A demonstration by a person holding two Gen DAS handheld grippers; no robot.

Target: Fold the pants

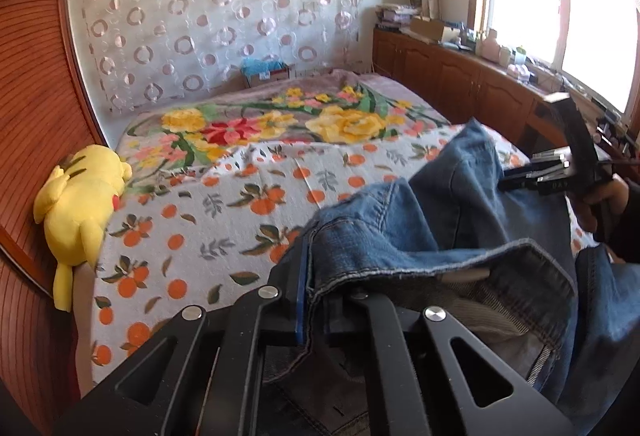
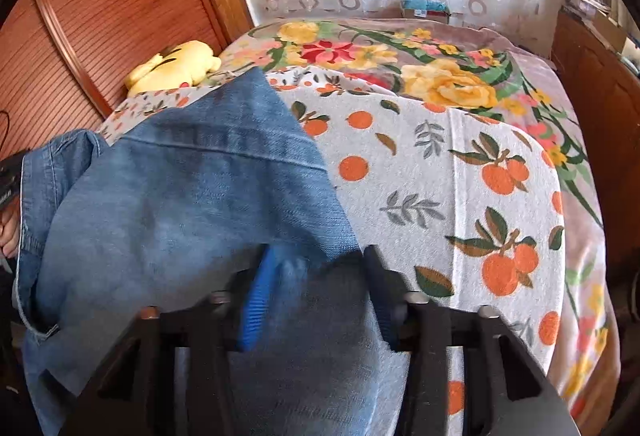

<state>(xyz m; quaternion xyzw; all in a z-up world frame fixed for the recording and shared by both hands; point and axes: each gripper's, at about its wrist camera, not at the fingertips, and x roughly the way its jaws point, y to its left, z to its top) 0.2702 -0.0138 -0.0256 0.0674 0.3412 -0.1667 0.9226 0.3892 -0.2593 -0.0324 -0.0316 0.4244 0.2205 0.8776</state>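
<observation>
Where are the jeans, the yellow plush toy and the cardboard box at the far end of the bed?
jeans [image 2: 192,196]: right wrist view, on the broad blue denim panel.
yellow plush toy [image 1: 80,204]: left wrist view, on its back.
cardboard box [image 1: 266,75]: left wrist view, on its front wall below the blue contents.

A: What covers the bed [image 2: 592,260]?
B: An orange-print sheet [image 1: 224,220], with a floral blanket [image 1: 280,124] toward the far edge.
A: Anything else?
B: A yellow plush toy [image 1: 80,204] at the left edge, jeans [image 2: 192,204] at the near edge.
</observation>
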